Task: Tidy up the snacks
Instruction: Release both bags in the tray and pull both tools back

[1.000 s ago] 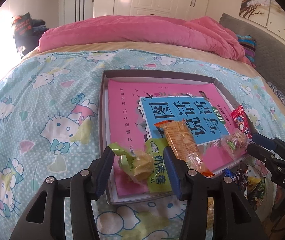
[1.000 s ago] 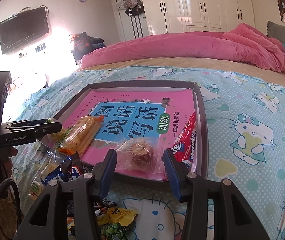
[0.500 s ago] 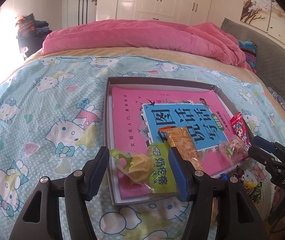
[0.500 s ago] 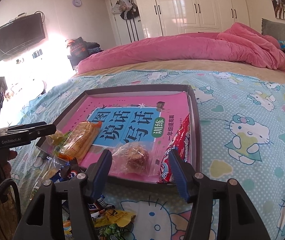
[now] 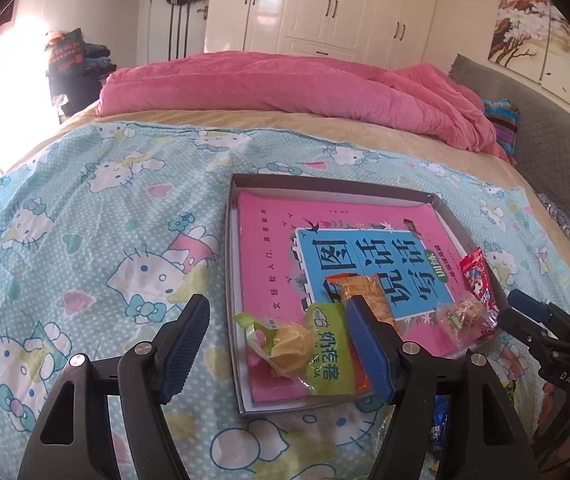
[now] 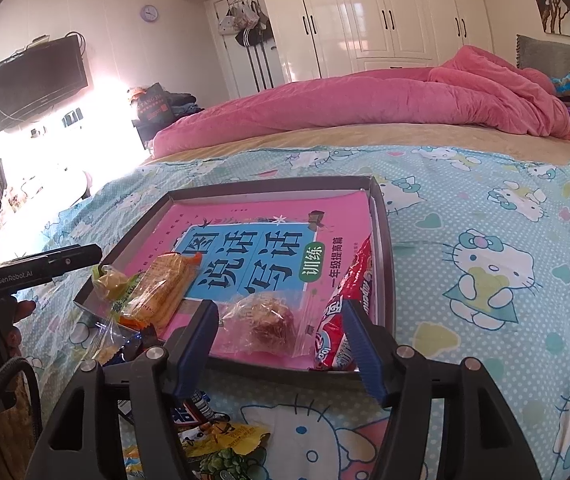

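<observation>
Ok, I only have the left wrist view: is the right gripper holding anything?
Observer: No. The right gripper has just been opening; the clear-wrapped pastry lies in the tray, free of both pads.
Operator: Any snacks left outside the tray?
Observer: Yes, a yellow packet lies on the bedsheet before the tray's near rim.
Operator: And the red packet?
Observer: The red packet lies along the tray's right wall, reaching the near rim.

Left hand-held gripper [image 5: 277,336] and right hand-held gripper [image 6: 281,342], both tilted downward, jaws just opened, nothing gripped.
</observation>
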Demonstrator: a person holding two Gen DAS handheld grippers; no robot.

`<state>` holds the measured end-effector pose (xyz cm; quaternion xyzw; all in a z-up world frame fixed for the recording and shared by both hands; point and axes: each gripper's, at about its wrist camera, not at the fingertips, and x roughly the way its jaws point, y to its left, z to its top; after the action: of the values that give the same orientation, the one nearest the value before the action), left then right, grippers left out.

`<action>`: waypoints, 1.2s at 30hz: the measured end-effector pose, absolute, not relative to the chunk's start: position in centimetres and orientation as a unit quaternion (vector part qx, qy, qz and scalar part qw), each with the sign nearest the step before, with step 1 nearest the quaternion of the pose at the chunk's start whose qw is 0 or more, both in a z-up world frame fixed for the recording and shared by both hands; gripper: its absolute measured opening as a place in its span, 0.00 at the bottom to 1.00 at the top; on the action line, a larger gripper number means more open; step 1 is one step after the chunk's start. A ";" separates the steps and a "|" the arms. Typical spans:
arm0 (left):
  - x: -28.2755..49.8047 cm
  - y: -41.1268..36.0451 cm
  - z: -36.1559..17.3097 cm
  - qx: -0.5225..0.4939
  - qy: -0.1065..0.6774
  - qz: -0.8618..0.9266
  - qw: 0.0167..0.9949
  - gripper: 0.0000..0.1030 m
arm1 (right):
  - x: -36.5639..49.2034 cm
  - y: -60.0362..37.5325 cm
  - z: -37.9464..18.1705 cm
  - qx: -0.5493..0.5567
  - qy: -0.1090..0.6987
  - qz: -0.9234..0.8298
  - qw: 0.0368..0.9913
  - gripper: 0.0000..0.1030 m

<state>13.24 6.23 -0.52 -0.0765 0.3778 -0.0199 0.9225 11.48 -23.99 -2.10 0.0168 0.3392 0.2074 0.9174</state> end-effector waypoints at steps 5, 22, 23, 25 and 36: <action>13.1 6.6 -0.2 -0.083 0.371 -0.012 0.925 0.73 | 11.5 -24.2 -1.9 0.019 0.336 0.206 0.919 0.63; 11.9 6.3 0.7 -0.084 0.367 -0.028 0.926 0.76 | 11.1 -24.3 -1.4 0.018 0.325 0.207 0.923 0.66; 11.8 6.2 0.7 -0.083 0.368 -0.031 0.926 0.76 | 11.1 -24.3 -1.4 0.017 0.325 0.208 0.923 0.66; 11.5 6.0 0.8 -0.082 0.368 -0.035 0.926 0.76 | 10.9 -24.3 -1.3 0.016 0.324 0.209 0.923 0.67; 10.3 5.4 1.4 -0.077 0.368 -0.045 0.925 0.76 | 9.7 -24.4 -0.5 0.013 0.317 0.211 0.924 0.67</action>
<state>10.28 5.39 1.38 -0.0770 0.3684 -0.0455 0.9254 9.73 -24.43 -0.52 0.0128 0.3173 0.2112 0.9244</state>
